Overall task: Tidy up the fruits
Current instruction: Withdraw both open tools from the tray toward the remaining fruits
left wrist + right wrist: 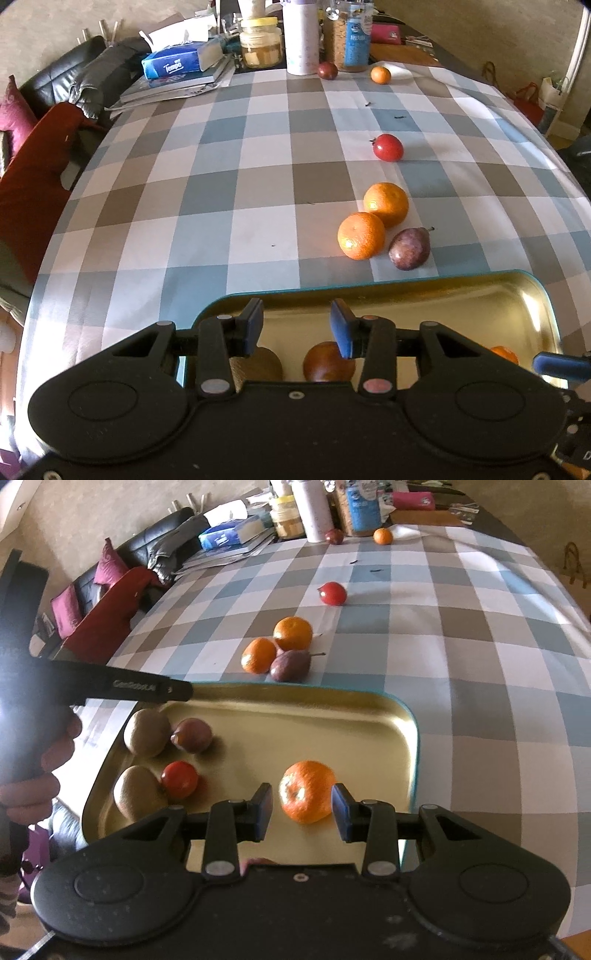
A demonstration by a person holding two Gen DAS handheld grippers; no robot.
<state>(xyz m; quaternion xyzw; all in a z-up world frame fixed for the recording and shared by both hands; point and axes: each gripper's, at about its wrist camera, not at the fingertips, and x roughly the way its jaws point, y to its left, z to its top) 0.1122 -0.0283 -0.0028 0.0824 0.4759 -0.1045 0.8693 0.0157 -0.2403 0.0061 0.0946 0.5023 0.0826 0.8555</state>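
A gold tray (402, 716) holds two kiwis (147, 736), a purple fruit (192, 734), a red fruit (180, 779) and a mandarin (306, 792). My right gripper (303, 812) is open around that mandarin, which lies on the tray with a sliver of tray showing beside the left pad. My left gripper (297, 328) hangs open over the tray's near left part (406, 277), with nothing between its pads. Beneath it are a kiwi (258, 363) and a reddish fruit (328, 362). On the cloth beyond the tray lie two mandarins (386, 203), a purple fruit (409, 249) and a red fruit (388, 147).
At the far end of the checked tablecloth (221, 184) sit a dark fruit (327, 70) and a small orange (380, 75), in front of jars, a white bottle (303, 40) and a tissue box (177, 62). A sofa with red cushions (37, 166) runs along the left edge. A hand (37, 768) grips the left tool.
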